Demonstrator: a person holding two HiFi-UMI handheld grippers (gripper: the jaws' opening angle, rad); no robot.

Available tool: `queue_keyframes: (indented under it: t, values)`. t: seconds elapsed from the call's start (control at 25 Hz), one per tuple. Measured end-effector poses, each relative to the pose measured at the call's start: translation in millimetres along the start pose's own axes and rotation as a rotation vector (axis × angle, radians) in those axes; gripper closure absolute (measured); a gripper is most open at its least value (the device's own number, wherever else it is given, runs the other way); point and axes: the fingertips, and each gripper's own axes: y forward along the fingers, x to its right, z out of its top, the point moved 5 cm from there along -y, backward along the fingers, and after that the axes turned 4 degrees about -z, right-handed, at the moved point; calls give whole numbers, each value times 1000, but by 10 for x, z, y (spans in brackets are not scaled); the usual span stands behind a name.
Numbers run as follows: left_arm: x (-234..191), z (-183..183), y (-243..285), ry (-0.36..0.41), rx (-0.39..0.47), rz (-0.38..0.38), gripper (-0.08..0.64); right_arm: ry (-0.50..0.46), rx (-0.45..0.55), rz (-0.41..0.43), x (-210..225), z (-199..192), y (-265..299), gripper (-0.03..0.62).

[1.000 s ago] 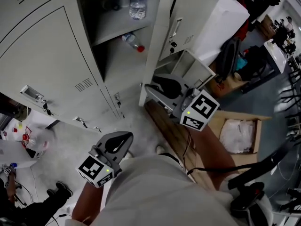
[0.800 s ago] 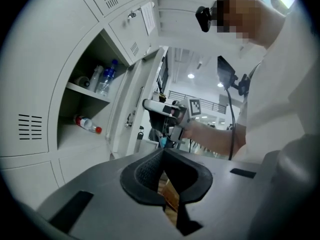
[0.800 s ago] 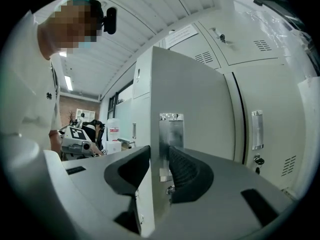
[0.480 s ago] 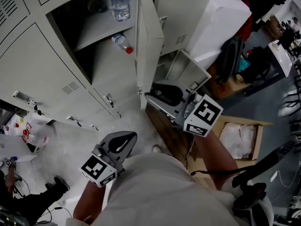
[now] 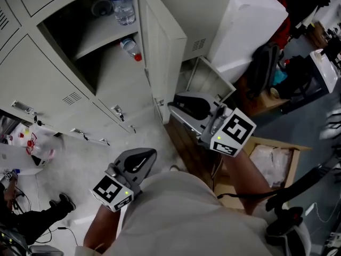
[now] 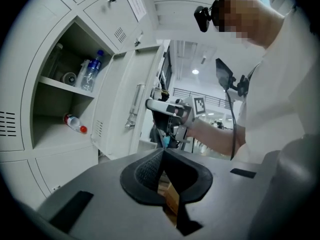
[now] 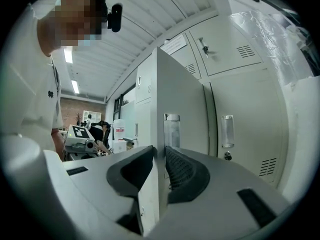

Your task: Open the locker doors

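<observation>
The pale grey metal locker door [image 5: 160,47] stands swung out from its compartment, nearly edge-on to the head view. The right gripper [image 5: 171,106] holds the door's free edge low down. In the right gripper view its 2 black ribbed jaws have just been closing and now pinch that thin edge, 1 pad on each face. From there the door hides the compartment behind it.

The left gripper [image 6: 162,151] hangs lower, well apart from the lockers, with its jaws pressed together at the tips and nothing between them. A narrow gap below the tips shows something brown, too small to tell.

Inside the open compartment a clear plastic water bottle [image 5: 121,4] stands upright on the grey shelf [image 5: 96,41], its top cut off by the head view's edge. A round thing beside it lies in shadow and is hard to make out. A smaller clear bottle with a red cap [image 5: 130,48] lies on its side below the shelf.

The closed grey locker doors [image 5: 42,73] run along the left. An open brown cardboard box [image 5: 266,153] sits on the floor, partly hidden by the right forearm
</observation>
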Motion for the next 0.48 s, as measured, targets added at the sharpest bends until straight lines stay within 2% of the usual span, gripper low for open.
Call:
queue_keyframes:
  t: [0.48]
  values:
    - [235,11,411,-8,8,64,551,11,15,-16,458,-46,-408,537]
